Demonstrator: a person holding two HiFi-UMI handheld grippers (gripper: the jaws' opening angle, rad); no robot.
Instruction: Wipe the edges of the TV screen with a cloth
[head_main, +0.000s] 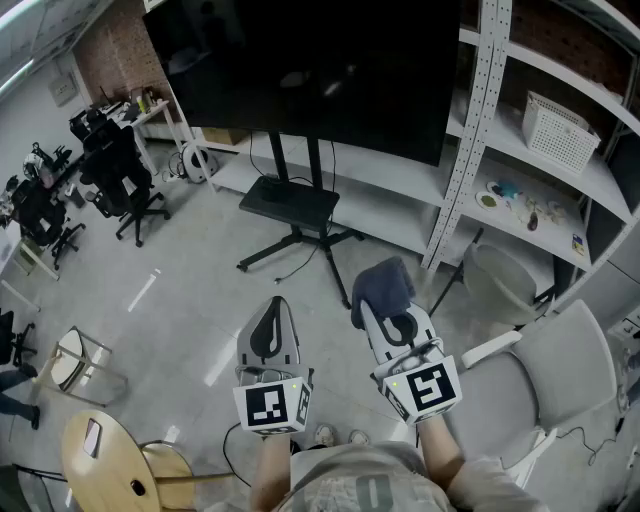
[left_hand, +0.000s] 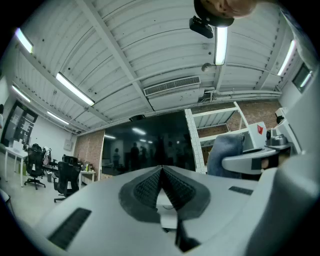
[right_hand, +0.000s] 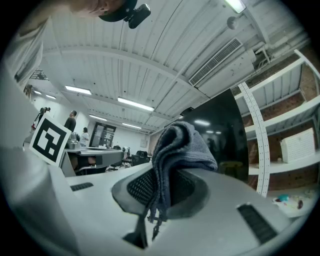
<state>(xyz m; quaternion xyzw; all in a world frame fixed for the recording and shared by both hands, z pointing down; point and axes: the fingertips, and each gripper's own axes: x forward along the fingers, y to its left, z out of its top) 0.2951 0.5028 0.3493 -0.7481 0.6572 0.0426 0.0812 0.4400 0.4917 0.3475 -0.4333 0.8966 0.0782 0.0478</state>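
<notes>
A large black TV screen (head_main: 300, 65) stands on a black floor stand (head_main: 290, 205) ahead of me. My right gripper (head_main: 378, 300) is shut on a folded grey-blue cloth (head_main: 383, 282), which sticks up past its tips; the right gripper view shows the cloth (right_hand: 177, 150) pinched between the jaws, with the TV screen (right_hand: 225, 135) beyond. My left gripper (head_main: 272, 322) is shut with nothing in it, its pads pressed together. In the left gripper view the TV screen (left_hand: 145, 150) fills the middle and the cloth (left_hand: 225, 150) shows at the right. Both grippers hang short of the screen.
White metal shelving (head_main: 545, 150) with a white basket (head_main: 555, 125) stands right of the TV. A grey chair (head_main: 545, 390) is at my right, a round wooden table (head_main: 95, 460) and stool (head_main: 75, 362) at lower left. Black office chairs (head_main: 125, 180) crowd the far left.
</notes>
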